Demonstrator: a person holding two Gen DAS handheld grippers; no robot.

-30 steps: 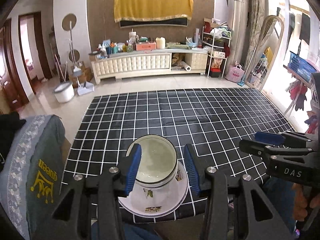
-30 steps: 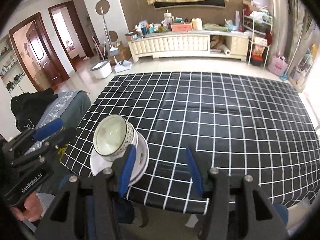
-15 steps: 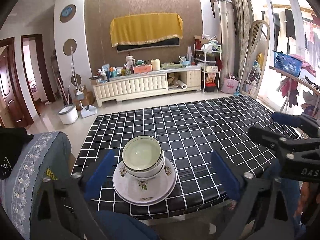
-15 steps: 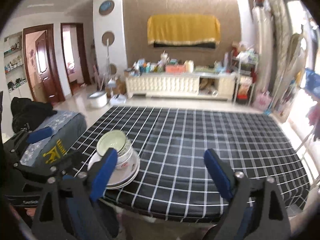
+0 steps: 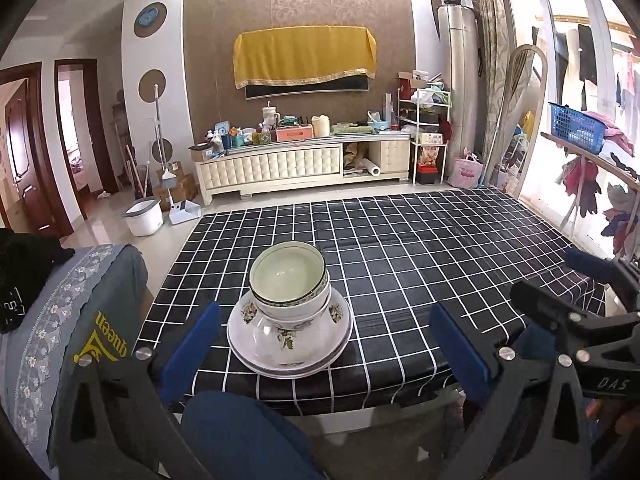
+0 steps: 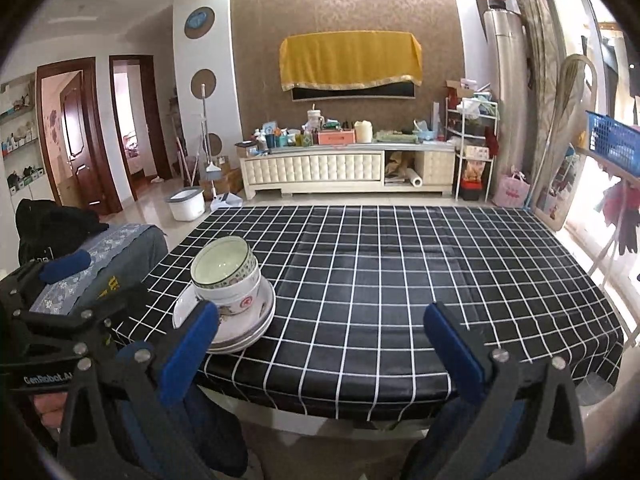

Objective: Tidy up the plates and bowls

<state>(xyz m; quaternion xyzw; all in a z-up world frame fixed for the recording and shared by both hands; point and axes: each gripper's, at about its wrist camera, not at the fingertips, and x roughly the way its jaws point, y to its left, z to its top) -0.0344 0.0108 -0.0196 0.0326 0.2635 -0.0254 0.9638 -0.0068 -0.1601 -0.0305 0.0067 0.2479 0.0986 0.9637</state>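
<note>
Bowls (image 5: 289, 280) sitting nested on stack of plates (image 5: 288, 336), all resting at near left corner of counter (image 5: 420, 264), on black checked cloth. You're holding left claw (image 5: 326, 344) just short of stack, jaws spread wide, nothing between pads, nothing touching. Your right claw (image 6: 320, 344) is hanging over near counter edge, jaws opening, nothing between them; stack lying beside its left finger (image 6: 188, 352). Gray cushioned chair (image 5: 80, 320) standing left of counter.

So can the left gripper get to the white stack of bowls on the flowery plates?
Probably yes. The left gripper is open and empty, and the white stack of bowls on the flowery plates sits straight ahead, with nothing in between.
</note>
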